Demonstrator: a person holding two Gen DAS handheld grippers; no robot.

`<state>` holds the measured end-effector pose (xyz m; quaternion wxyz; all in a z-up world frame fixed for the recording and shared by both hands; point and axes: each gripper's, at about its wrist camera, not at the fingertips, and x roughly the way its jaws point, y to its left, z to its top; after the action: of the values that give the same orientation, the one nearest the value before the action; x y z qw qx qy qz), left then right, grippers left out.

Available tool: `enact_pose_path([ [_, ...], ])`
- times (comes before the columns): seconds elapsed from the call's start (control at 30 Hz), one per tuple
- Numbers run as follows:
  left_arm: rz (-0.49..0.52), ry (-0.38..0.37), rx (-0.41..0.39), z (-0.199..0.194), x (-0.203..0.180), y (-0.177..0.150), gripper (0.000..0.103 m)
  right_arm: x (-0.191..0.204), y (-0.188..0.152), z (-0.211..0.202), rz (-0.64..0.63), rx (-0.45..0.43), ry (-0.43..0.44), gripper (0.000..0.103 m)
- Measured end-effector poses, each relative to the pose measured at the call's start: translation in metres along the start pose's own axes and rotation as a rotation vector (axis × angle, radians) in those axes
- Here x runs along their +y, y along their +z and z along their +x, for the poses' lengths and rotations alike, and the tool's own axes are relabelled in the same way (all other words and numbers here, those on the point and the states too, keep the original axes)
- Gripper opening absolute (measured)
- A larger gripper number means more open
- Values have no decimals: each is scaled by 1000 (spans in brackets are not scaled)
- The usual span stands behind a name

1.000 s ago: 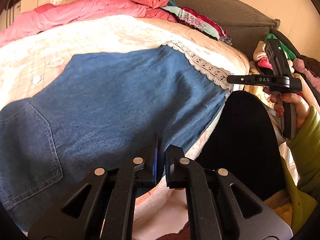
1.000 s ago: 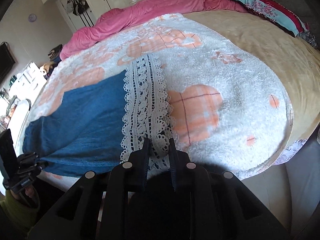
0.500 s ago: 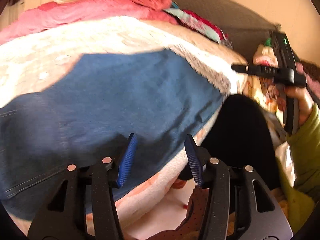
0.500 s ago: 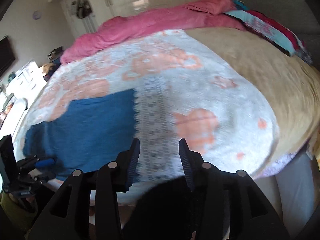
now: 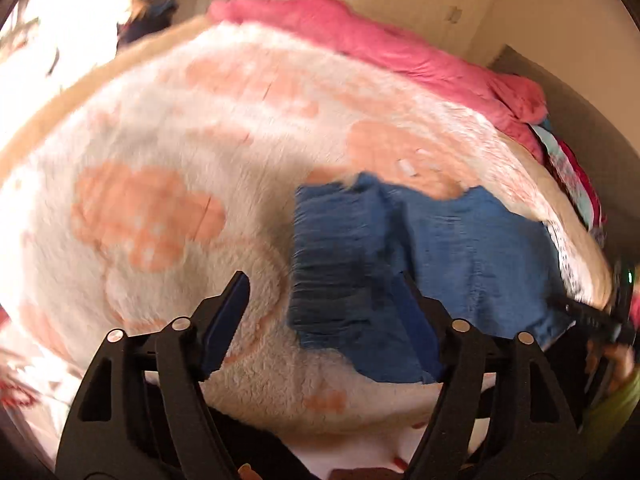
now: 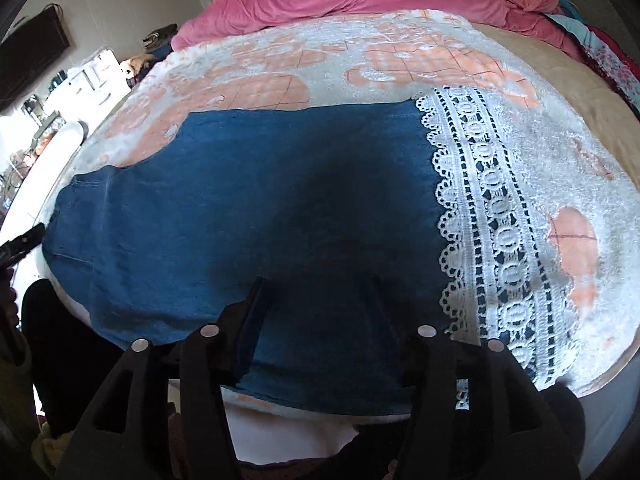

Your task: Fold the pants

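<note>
The pants [image 6: 248,208] lie flat on the blanket [image 6: 560,184], lace [image 6: 492,216] at 3 o'clock. They look soft and floppy. Grab the lace end. The left gripper [image 5: 324,300] and right gripper [image 6: 316,300] are wide open, holding nothing

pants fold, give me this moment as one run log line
pants: flat on blanket, lace hem toward the right | left gripper: open, empty | right gripper: open, over near edge | fold: not started

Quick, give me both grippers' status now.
Left gripper: open, holding nothing, beside the pants' waist end.
Right gripper: open, holding nothing, over the pants.
</note>
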<state>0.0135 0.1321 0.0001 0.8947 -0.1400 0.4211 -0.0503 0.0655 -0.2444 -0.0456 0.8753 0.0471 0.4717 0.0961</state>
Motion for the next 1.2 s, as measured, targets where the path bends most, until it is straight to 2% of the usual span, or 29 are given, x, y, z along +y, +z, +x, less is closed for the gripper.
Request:
enact_pose_path([
  [0.07, -23, -28, 19, 13, -2, 3, 67, -2, 0, -1, 7, 1, 10, 55],
  [0.1, -11, -36, 22, 19, -8, 4, 63, -1, 0, -1, 9, 2, 12, 55],
  [0.13, -1, -41, 25, 24, -12, 4, 39, -2, -1, -2, 11, 1, 13, 55],
  [0.2, 46, 10, 17, 29, -24, 3, 36, 0, -1, -2, 8, 1, 8, 56],
  [0.27, 63, 13, -12, 18, -24, 4, 35, -1, -5, -5, -3, 5, -3, 56],
  [0.37, 85, 63, -33, 5, -11, 9, 35, -2, -8, -5, -6, 11, -2, 56],
  [0.43, 65, 47, 17, 12, -4, 6, 35, -3, -8, -4, -9, 10, -2, 58],
  [0.53, 90, 75, 35, 21, -9, -1, 41, 1, -9, -1, -17, 11, 2, 66],
  [0.67, 91, 101, -16, 2, -10, 5, 46, 1, -9, -2, -26, 4, 13, 66],
  [0.77, 133, 119, -83, -20, -25, 12, 52, -2, -9, -4, -11, -4, 34, 66],
  [0.87, 168, 86, -113, -27, -43, 20, 57, 0, -10, -4, -20, -7, 34, 70],
  [1.0, 201, 5, -86, -11, -71, 31, 60, 1, -8, -8, -12, -23, 49, 70],
  [1.2, 267, -133, -32, 25, -128, 50, 61, -18, -1, -39, 39, -136, 40, 70],
])
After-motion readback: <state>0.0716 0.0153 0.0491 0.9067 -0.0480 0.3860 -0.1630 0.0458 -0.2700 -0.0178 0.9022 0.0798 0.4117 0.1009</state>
